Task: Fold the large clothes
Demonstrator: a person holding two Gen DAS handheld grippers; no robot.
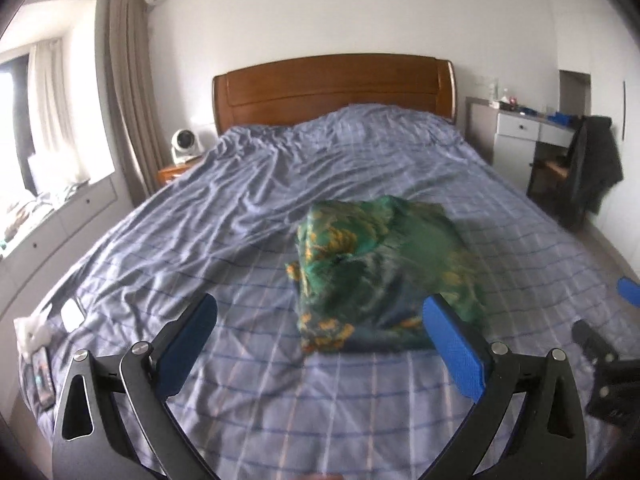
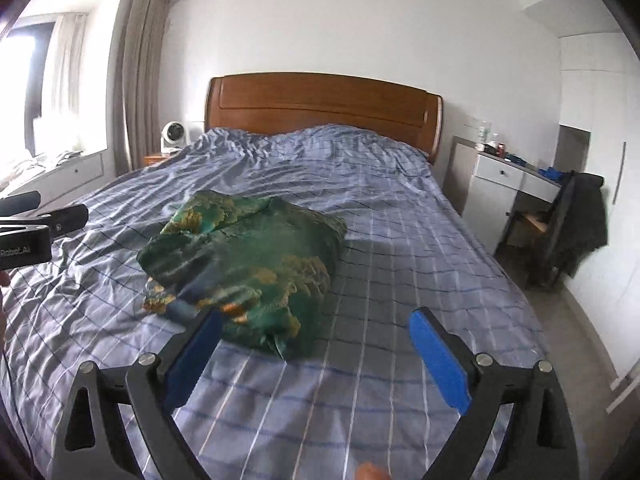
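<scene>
A green garment with yellow-orange print lies folded in a bundle on the blue checked bedsheet. My left gripper is open and empty, held just in front of the bundle. The right gripper shows at the right edge of the left wrist view. In the right wrist view the garment lies ahead and left. My right gripper is open and empty, its left finger close to the garment's near edge. The left gripper appears at the left edge of this view.
A wooden headboard stands at the far end. A small fan sits on a nightstand at left. A phone and white items lie at the bed's left corner. A desk and a chair with a dark jacket stand at right.
</scene>
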